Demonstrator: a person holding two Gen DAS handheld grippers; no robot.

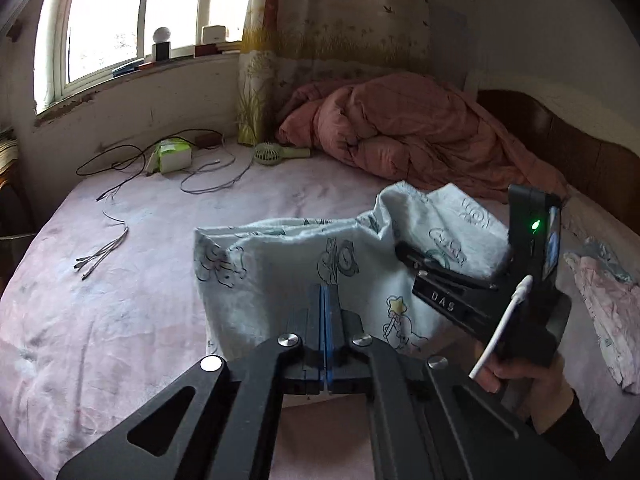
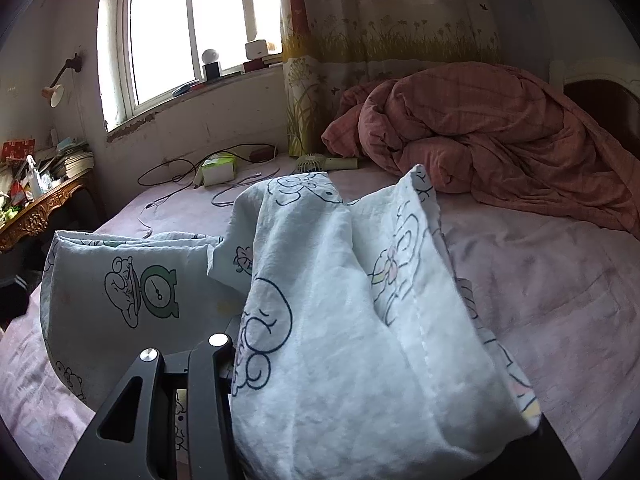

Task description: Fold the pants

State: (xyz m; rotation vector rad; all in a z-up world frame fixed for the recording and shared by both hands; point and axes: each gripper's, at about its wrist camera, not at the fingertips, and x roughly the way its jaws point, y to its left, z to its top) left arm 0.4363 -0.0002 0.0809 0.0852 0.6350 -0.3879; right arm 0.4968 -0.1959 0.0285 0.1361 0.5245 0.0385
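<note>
Both wrist cameras looked down along their jaws across the bed (image 1: 120,300) toward the window (image 2: 168,28) at upper left. The right view sat closer, pants (image 2: 340,320) filling its lower frame; both shared the quilt (image 1: 420,132).

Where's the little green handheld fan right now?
The green handheld fan lies on the bed's far side near the curtain, between the tissue pack and the bunched pink quilt.

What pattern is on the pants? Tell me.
The pants are pale bluish white with outlined cartoon prints, clearest in the right wrist view.
</note>
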